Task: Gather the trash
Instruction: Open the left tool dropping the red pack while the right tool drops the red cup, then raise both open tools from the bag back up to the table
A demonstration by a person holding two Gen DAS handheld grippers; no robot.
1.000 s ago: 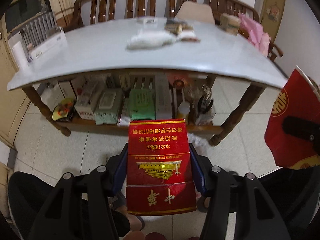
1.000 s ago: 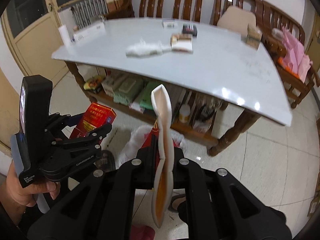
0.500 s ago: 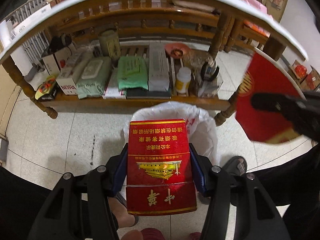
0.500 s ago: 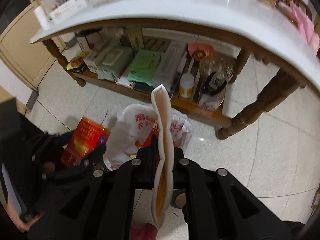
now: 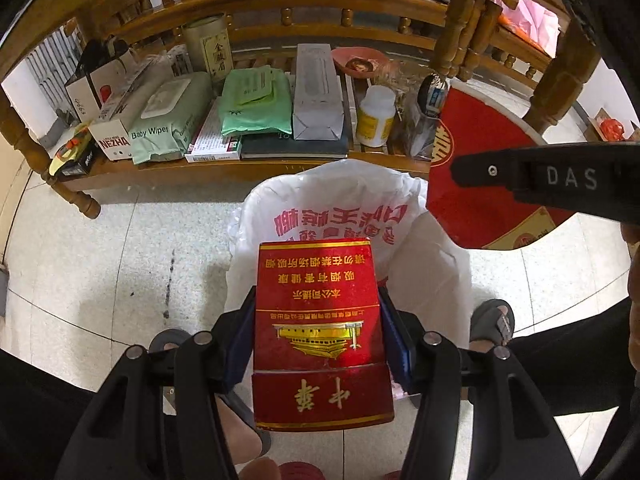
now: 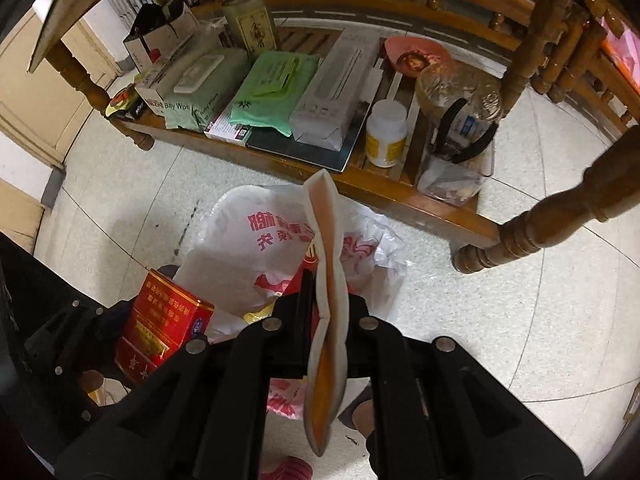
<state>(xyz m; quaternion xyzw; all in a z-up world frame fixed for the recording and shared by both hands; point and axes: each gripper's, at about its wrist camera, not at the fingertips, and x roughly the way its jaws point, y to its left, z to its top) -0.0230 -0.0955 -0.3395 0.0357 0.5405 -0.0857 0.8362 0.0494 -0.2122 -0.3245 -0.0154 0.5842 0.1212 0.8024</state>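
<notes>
1. Cigarette pack [image 5: 318, 332], red with gold print, sits clamped between the left gripper [image 5: 318, 344] jaws, which are closed against its two sides, directly above the white plastic bag [image 5: 344, 208] on the floor, likely so it drops straight in.
2. Right gripper [image 6: 326, 312] pinches a flattened red carton [image 5: 476, 184] edge-on, jaws nearly closed on its thin fold, just right of the bag mouth.
3. Both pieces hover near the bag, in front of the wooden shelf [image 6: 400, 196], neither released yet.
</notes>
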